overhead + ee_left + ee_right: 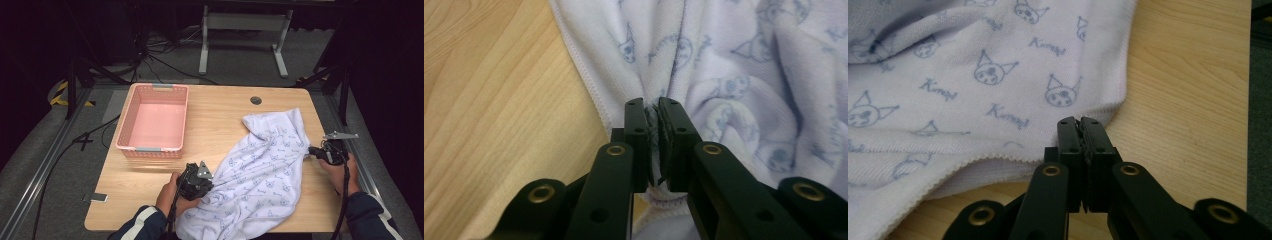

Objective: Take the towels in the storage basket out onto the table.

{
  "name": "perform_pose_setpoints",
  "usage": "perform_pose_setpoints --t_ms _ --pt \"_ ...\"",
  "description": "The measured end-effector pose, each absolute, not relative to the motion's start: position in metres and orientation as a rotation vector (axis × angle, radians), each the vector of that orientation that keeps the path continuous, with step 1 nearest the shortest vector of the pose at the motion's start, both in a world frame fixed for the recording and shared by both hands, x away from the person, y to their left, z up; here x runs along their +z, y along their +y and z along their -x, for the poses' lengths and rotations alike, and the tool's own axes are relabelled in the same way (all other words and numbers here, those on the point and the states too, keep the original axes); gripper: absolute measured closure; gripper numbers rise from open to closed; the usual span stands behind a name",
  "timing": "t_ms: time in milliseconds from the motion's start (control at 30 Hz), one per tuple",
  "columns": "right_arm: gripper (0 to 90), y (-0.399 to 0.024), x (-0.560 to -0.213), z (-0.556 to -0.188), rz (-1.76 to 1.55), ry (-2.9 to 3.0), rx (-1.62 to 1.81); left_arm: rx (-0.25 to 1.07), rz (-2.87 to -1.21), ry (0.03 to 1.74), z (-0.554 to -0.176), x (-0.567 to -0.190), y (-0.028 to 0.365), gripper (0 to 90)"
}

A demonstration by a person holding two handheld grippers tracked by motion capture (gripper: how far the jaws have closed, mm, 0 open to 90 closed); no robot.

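Both grippers I see pinched on the towel (265, 165) spread across the table (220, 125): left gripper (651, 107) bunching its hem, right gripper (1079, 122) seemingly nipping its edge near the table's side

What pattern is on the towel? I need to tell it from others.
White towel with small blue cat-face drawings and script words; clearest in the right gripper view.

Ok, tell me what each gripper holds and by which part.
Left gripper pinches the towel at its hemmed edge. Right gripper is shut at the opposite edge; a hold cannot be told.
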State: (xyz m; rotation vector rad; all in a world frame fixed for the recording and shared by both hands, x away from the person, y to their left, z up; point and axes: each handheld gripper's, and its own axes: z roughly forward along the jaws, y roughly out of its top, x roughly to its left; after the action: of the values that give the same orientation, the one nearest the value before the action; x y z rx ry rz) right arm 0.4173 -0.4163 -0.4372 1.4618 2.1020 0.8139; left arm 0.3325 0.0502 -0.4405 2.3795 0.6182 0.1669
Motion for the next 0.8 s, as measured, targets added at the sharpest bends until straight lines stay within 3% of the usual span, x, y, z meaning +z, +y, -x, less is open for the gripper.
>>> perform_pose_setpoints --t_ms 67,133,267,433,533,600,800 --pt "81.7 -0.412 -0.438 -0.42 -1.4 2.106 0.803 0.222 -2.368 0.613 -0.331 -0.44 0.046 66.8" --pt "65.6 -0.412 -0.437 -0.421 -1.405 2.069 0.822 0.236 -2.334 0.592 -0.335 -0.439 0.038 60.4" --pt "57.2 -0.407 -0.424 -0.412 -1.346 2.064 0.886 0.241 -2.306 0.574 -0.351 -0.436 0.02 57.4" --pt "52.9 -0.392 -0.412 -0.4 -1.238 2.105 0.987 0.266 -2.288 0.594 -0.378 -0.432 -0.008 55.3" --pt "48.7 -0.374 -0.42 -0.395 -1.153 2.262 0.971 0.215 -2.266 0.656 -0.398 -0.433 -0.022 55.9" --pt "46.6 -0.367 -0.43 -0.393 -1.132 2.324 0.9 0.303 -2.279 0.654 -0.413 -0.435 -0.032 57.2" --pt "43.5 -0.374 -0.441 -0.387 -1.168 2.362 0.825 0.288 -2.267 0.761 -0.453 -0.451 -0.045 52.1"
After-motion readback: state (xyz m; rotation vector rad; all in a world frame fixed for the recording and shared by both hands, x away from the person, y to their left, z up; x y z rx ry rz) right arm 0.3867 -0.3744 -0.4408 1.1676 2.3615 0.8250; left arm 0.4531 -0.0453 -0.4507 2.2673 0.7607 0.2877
